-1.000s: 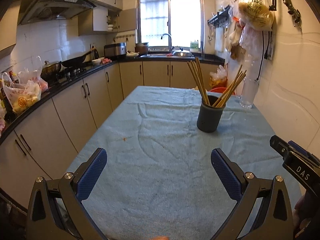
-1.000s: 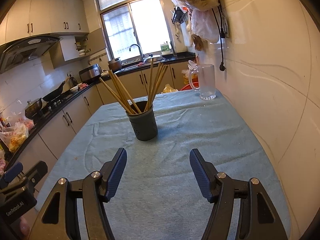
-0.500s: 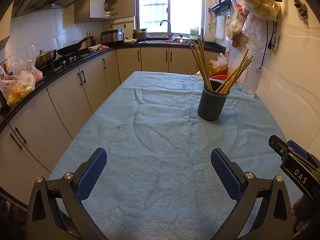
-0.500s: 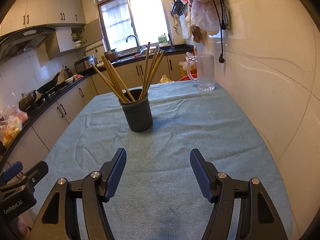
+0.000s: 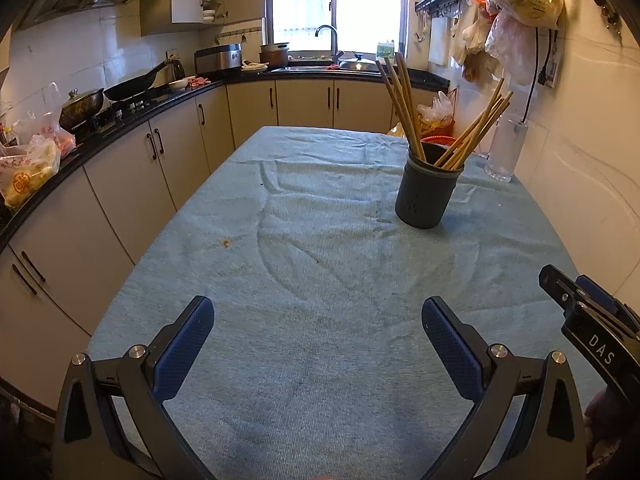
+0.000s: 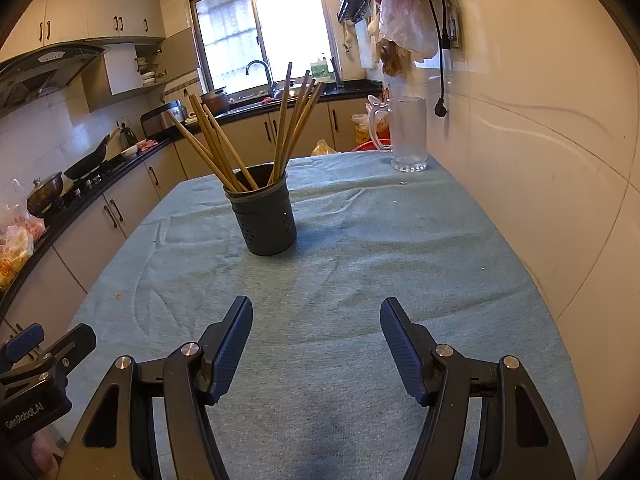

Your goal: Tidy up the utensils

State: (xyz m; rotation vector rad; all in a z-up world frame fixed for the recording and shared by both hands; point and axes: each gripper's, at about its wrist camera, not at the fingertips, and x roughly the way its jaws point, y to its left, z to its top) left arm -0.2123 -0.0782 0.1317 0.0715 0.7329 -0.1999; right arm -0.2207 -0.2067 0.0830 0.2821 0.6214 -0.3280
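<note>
2 grippers held low and side by side, both angled downward, both with nothing in them.

The left gripper (image 5: 318, 334) has its 2 blue-padded fingers (image 5: 182, 354) spread wide with nothing between them. The right gripper (image 6: 316, 336) is likewise spread, its blue pads (image 6: 402, 352) apart and gripping nothing. Each gripper's black body shows at the edge of the other's view, and a bit of the person's hand (image 5: 608, 420) is visible behind the right one.
</note>
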